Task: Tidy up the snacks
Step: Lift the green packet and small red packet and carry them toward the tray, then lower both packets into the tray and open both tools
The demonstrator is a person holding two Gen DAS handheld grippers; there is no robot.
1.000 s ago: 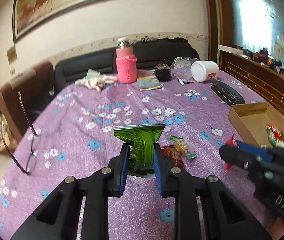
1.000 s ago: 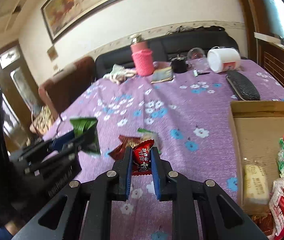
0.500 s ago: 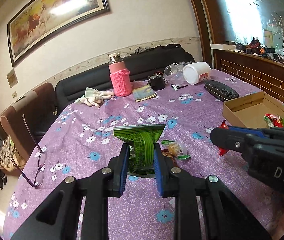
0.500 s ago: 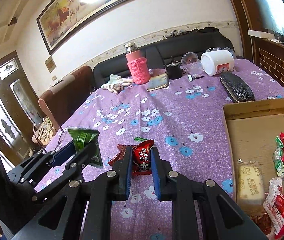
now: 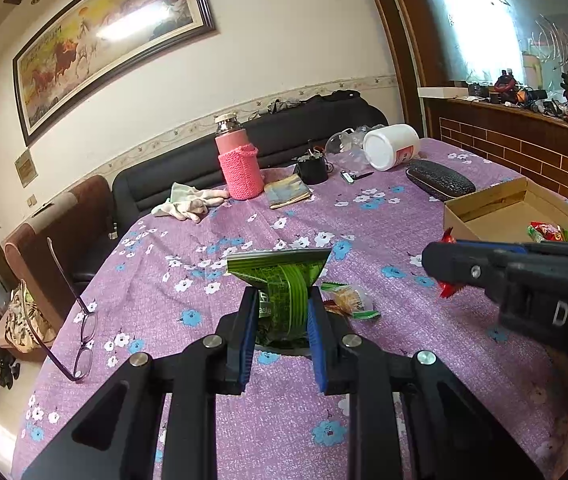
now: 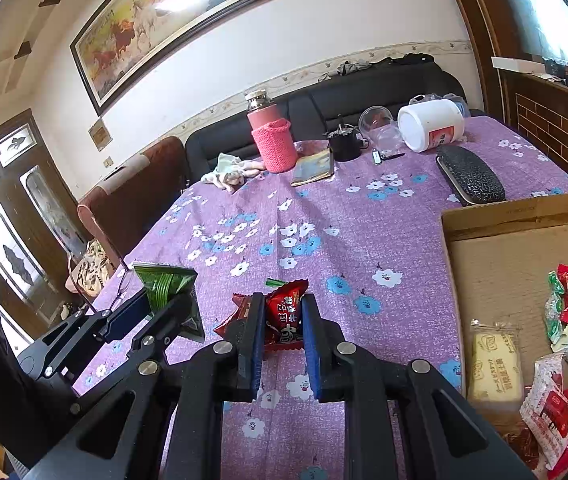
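Both claws rolled slightly | left claw (image 5: pixel 282 312) grips green packet (image 5: pixel 282 280) — upright | right claw (image 6: pixel 282 322) grips red packet (image 6: pixel 285 314) — upright

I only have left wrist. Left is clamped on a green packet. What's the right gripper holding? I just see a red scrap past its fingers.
Observer: The right gripper is shut on a red snack packet with white characters printed on it.
Operator: How full is the cardboard box? I only see its far corner.
Observer: The cardboard box holds a loose pile at its near right end; a pale yellow bar in clear wrap lies at the pile's left, and the far half is bare.
Operator: Anything left on the cloth under the right gripper?
Observer: Yes, a dark red wrapper lies on the purple tablecloth just left of the right gripper's fingers.
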